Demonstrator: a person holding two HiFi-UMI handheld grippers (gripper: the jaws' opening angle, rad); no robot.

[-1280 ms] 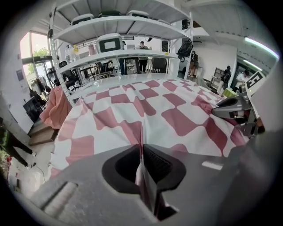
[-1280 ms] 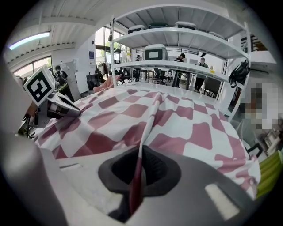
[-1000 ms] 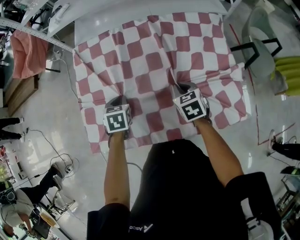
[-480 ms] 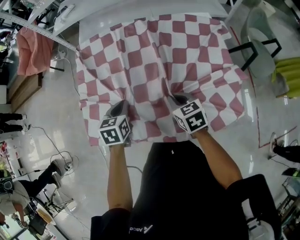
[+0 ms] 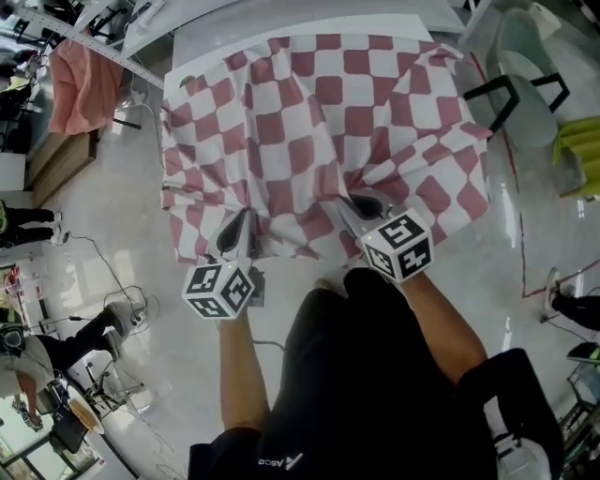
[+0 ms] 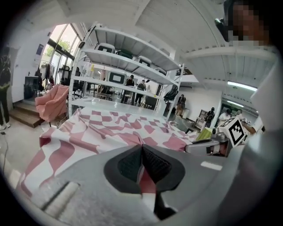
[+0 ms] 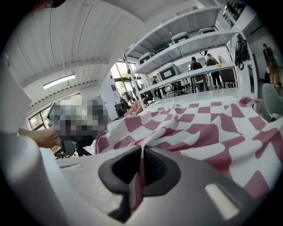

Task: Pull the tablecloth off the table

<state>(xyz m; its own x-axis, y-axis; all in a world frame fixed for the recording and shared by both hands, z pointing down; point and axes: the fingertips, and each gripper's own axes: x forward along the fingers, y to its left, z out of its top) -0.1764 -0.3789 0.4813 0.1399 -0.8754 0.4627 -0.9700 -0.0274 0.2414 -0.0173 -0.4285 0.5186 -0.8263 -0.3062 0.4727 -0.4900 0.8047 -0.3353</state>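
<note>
While both grippers grip its near hem, the tablecloth (image 5: 319,122) lies spread ahead of the jaws across the table (image 5: 309,21). A bare strip of tabletop shows beyond the cloth's far edge.

Left gripper (image 6: 142,161): the left gripper view shows the jaws closed together, with a fold of red-and-white fabric pinched between the dark pads (image 6: 130,164). Ahead of the jaws the cloth runs away in long ridges. To their right, the marker cube (image 6: 234,130) of the other gripper is visible.

Right gripper (image 7: 141,164): the right gripper view shows the same condition, jaws closed on a thin fold of cloth that passes down between the pads. The checked fabric rises directly from the grip point.

The head view does not show pad contact, because each gripper body covers it. It shows what the gripper views cannot:
- creases fan out from both grip points;
- the cloth's side edges hang past the table to the left and right of the jaws;
- the two grippers sit side by side, well apart.

A shelving rack (image 6: 128,57) appears only in the gripper views, beyond the table.
</note>
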